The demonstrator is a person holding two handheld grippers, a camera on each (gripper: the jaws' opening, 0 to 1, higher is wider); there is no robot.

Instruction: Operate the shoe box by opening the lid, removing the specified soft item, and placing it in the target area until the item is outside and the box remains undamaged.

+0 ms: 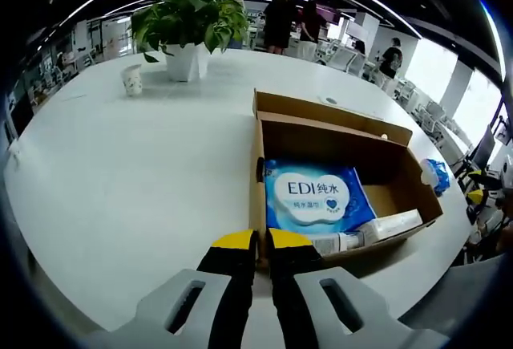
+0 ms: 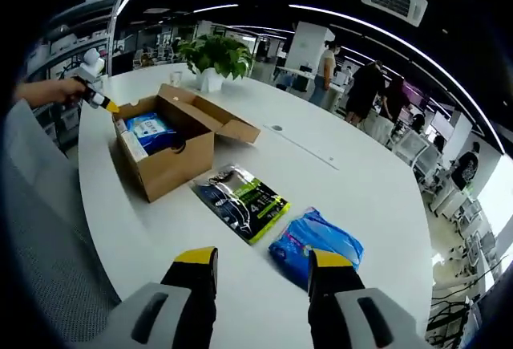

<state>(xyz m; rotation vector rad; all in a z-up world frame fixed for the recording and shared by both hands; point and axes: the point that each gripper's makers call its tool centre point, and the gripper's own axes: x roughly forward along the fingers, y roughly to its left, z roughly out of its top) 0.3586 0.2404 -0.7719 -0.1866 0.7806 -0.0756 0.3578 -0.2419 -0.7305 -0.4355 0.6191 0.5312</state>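
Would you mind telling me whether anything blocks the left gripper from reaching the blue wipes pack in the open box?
Nothing visible does: the lid is open, the left gripper sits at the box's near wall, and the wipes pack lies uncovered just beyond.

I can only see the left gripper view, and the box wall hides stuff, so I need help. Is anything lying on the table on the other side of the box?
Observer: Yes. In the right gripper view, a green-and-black packet lies flat on the table beside the shoe box, not touching it.
Operator: Is my other claw holding something?
Observer: No. The right claw is open and empty.
Operator: What's closest to it?
Observer: A blue bag, lying on the table just past the packet, close to one of that claw's fingertips.
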